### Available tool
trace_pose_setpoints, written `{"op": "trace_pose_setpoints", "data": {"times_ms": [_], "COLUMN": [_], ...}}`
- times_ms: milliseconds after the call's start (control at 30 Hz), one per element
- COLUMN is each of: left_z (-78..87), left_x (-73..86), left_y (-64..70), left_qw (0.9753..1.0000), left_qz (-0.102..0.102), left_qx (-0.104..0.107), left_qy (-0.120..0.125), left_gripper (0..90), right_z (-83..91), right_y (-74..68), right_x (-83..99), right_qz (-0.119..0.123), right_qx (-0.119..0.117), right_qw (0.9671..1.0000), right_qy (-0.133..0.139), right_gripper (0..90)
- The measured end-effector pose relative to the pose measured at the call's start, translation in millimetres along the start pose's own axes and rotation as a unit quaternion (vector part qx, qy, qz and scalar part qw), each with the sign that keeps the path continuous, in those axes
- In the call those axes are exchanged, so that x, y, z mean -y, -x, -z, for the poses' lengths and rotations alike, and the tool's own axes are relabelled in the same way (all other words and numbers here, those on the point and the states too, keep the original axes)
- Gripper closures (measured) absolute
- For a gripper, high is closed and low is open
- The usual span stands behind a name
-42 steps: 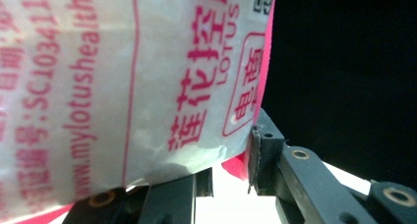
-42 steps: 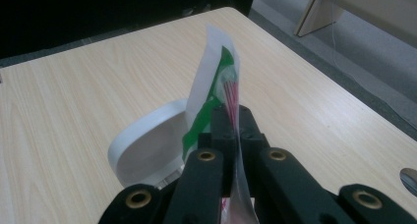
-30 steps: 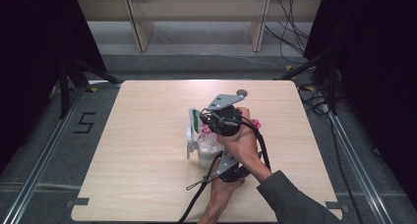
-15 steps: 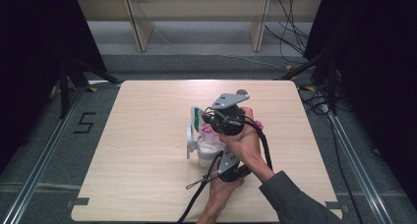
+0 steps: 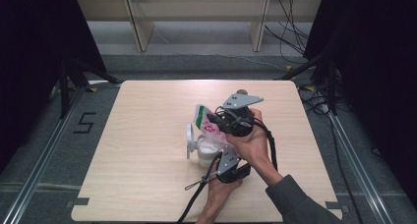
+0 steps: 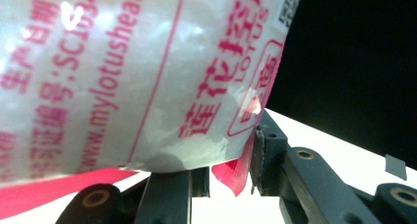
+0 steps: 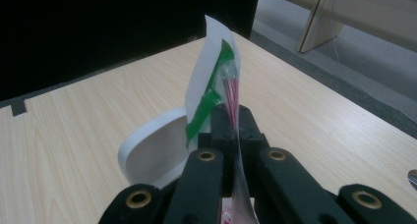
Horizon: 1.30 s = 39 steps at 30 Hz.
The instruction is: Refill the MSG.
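A clear plastic bag (image 5: pixel 208 126) with green and pink print hangs over a white tub (image 5: pixel 205 154) near the table's middle. My right gripper (image 5: pixel 216 120) is shut on the bag's upper edge; in the right gripper view that edge (image 7: pixel 219 81) stands up from between the closed jaws of the right gripper (image 7: pixel 231 122). My left gripper (image 5: pixel 222 154) reaches in from below. In the left gripper view the bag (image 6: pixel 147 71) with red lettering looms close, and its pink lower corner sits pinched between the jaws of the left gripper (image 6: pixel 229 171).
The tub's white hinged lid (image 5: pixel 190 138) stands open at its left, also seen as the lid (image 7: pixel 156 148) behind the bag. Black cables trail from both grippers toward the table's front edge (image 5: pixel 147 215). The wooden table (image 5: pixel 147 111) is bare around the tub.
The right gripper and the top of the bag have shifted slightly to the right. The left gripper and the tub stay where they were.
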<state>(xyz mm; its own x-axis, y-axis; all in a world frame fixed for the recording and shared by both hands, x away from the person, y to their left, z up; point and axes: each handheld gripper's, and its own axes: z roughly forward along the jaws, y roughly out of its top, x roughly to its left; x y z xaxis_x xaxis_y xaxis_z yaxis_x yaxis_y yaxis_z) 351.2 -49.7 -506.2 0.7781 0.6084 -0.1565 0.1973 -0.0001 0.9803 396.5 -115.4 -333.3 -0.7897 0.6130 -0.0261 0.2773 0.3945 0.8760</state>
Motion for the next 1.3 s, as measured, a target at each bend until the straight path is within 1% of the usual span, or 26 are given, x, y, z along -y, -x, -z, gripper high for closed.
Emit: {"op": "trace_pose_setpoints", "data": {"times_ms": [67,100,133,167,200,300,333,367,400,433,500,533,567,600,633,667,733,767,800,900,933,1000,1033,1100,1200,1300], "left_z": [1.0,1.7,2.3,2.7,3.1,3.9,4.6,5.8,5.9,6.9,8.3,8.8,9.2,9.4,10.5,11.7,14.8,15.2,16.3,18.8,19.2,23.3,26.1,31.2,38.4,50.1], "left_x": [-0.8,-1.5,-1.8,-2.2,-2.4,-1.8,-1.5,-1.3,-0.3,0.1,1.0,1.3,1.8,2.1,1.8,1.5,0.2,-0.9,0.0,2.3,3.8,3.1,1.6,0.0,-1.9,-5.2], "left_y": [-0.4,-0.1,0.4,0.4,-0.6,-3.2,-3.6,-4.1,-4.6,-4.6,-5.3,-5.6,-6.6,-6.8,-7.0,-7.1,-7.3,-10.2,-7.5,-7.3,-7.9,-8.2,-7.2,-7.4,-8.3,-7.5], "left_qw": [1.0,1.0,1.0,1.0,0.9999,0.9998,0.9998,0.9997,0.9997,0.9997,0.9996,0.9996,0.9996,0.9996,0.9996,0.9996,0.9994,0.9994,0.9993,0.9991,0.9992,0.9989,0.9987,0.9988,0.9988,0.9982], "left_qz": [0.001,0.0,0.001,0.0,0.0,0.001,0.006,0.008,0.014,0.014,0.016,0.016,0.013,0.018,0.013,0.014,0.009,-0.009,0.013,0.011,0.016,0.017,0.018,0.015,0.022,0.015], "left_qx": [0.004,0.002,0.0,-0.002,-0.001,-0.006,-0.007,-0.01,-0.007,-0.009,-0.008,-0.01,-0.009,-0.007,-0.011,-0.01,-0.014,-0.018,-0.014,-0.015,-0.012,-0.019,-0.024,-0.029,-0.029,-0.038], "left_qy": [-0.003,-0.005,-0.006,-0.008,-0.011,-0.018,-0.017,-0.023,-0.017,-0.02,-0.021,-0.022,-0.024,-0.019,-0.023,-0.022,-0.032,-0.027,-0.033,-0.039,-0.035,-0.038,-0.041,-0.038,-0.031,-0.044], "left_gripper": [71.9,71.4,70.9,70.5,70.5,68.7,67.7,67.0,66.1,65.5,64.3,63.4,62.2,60.5,59.8,59.6,57.4,55.5,54.1,50.4,50.0,45.8,44.1,42.5,38.7,35.7], "right_z": [4.2,4.0,6.2,8.1,8.3,12.5,13.4,15.0,17.2,17.9,22.8,23.8,24.9,26.7,28.6,31.0,35.5,37.1,38.9,42.1,41.7,43.7,45.5,45.7,50.6,53.7], "right_y": [-0.5,0.8,2.0,1.1,2.6,2.9,3.9,4.1,4.2,6.5,6.4,8.5,8.7,8.7,9.5,11.1,11.8,13.0,12.2,14.3,14.5,15.0,14.4,17.2,18.6,20.6], "right_x": [0.8,0.9,1.1,1.6,1.8,3.0,3.5,4.3,5.2,5.9,8.5,9.3,10.3,11.2,12.2,12.6,14.5,15.2,16.5,21.1,22.1,24.9,26.1,27.7,30.4,34.7], "right_qz": [-0.013,-0.004,-0.006,-0.018,-0.016,-0.019,-0.015,-0.022,-0.033,-0.023,-0.043,-0.03,-0.036,-0.041,-0.044,-0.038,-0.051,-0.042,-0.057,-0.054,-0.058,-0.064,-0.072,-0.07,-0.085,-0.089], "right_qx": [-0.006,-0.007,-0.006,-0.007,-0.014,-0.014,-0.009,-0.009,-0.011,-0.013,-0.013,-0.013,-0.017,-0.015,-0.022,-0.014,-0.022,-0.018,-0.023,-0.02,-0.025,-0.027,-0.02,-0.032,-0.036,-0.037], "right_qw": [0.9999,0.9999,0.9999,0.9997,0.9995,0.9994,0.9992,0.9991,0.9988,0.9987,0.998,0.9981,0.9976,0.9972,0.9967,0.9968,0.9953,0.9953,0.994,0.9934,0.9926,0.992,0.992,0.9896,0.9868,0.9842], "right_qy": [0.003,0.011,0.015,0.013,0.021,0.027,0.035,0.036,0.035,0.043,0.045,0.052,0.056,0.06,0.064,0.069,0.079,0.086,0.09,0.1,0.104,0.105,0.102,0.121,0.134,0.149], "right_gripper": [90.0,90.0,90.0,90.0,90.0,90.0,90.0,90.0,90.0,90.0,90.0,90.0,90.0,90.0,90.0,90.0,90.0,90.0,90.0,90.0,90.0,90.0,90.0,90.0,90.0,90.0]}}
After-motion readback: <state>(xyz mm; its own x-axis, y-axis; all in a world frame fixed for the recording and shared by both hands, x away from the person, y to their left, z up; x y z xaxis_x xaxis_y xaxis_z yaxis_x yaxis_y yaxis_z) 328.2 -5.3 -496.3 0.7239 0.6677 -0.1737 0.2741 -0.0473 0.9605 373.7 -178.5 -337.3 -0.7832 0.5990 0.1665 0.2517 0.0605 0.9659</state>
